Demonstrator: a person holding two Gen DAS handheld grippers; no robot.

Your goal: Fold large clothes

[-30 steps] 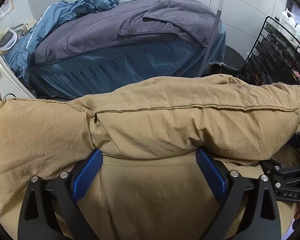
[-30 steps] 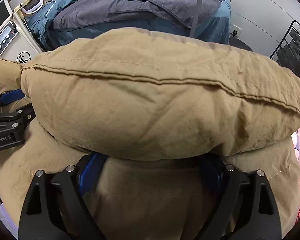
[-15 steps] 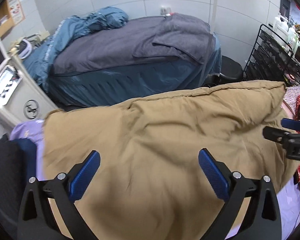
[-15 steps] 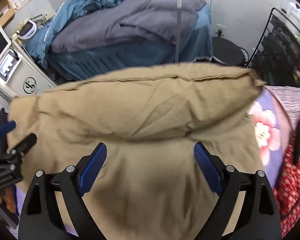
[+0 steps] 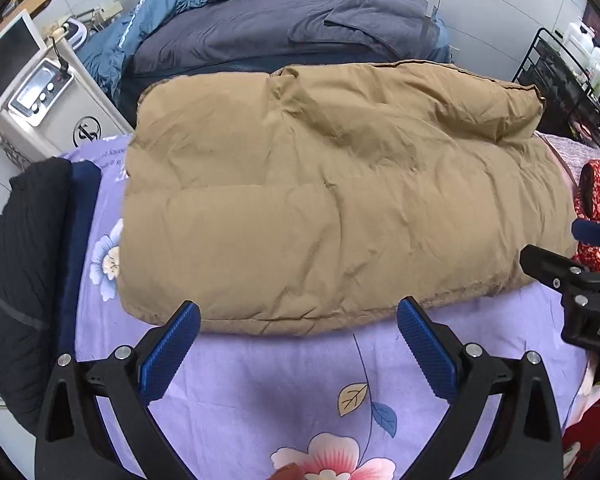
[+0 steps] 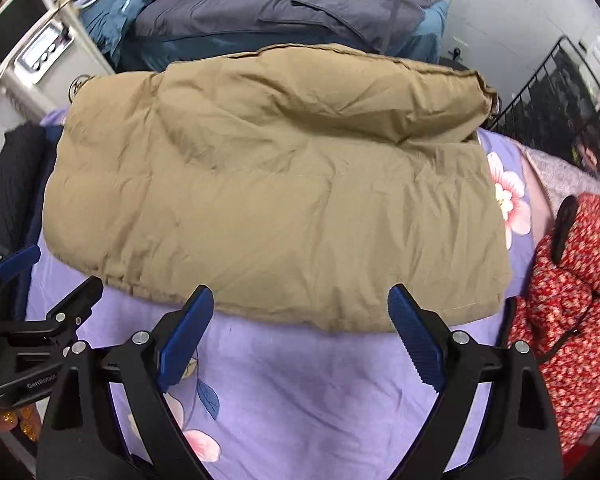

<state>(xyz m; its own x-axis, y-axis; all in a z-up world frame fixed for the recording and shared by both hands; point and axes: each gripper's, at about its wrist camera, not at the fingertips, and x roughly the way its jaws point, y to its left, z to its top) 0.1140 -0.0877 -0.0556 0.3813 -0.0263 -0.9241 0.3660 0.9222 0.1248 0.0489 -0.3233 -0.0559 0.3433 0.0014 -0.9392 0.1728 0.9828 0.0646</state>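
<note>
Tan padded jacket [image 5: 340,200] is laid folded on the lilac floral sheet [image 5: 300,380], while the left gripper [image 5: 298,344] and right gripper [image 6: 300,328] are held spread, empty, near its edge.

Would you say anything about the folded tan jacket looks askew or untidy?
Slightly. The tan jacket lies folded on the purple floral sheet, but its far right corner bulges up in a puffy lump, so the top edge isn't flat. Otherwise nothing stands out; both grippers are open and empty.
</note>
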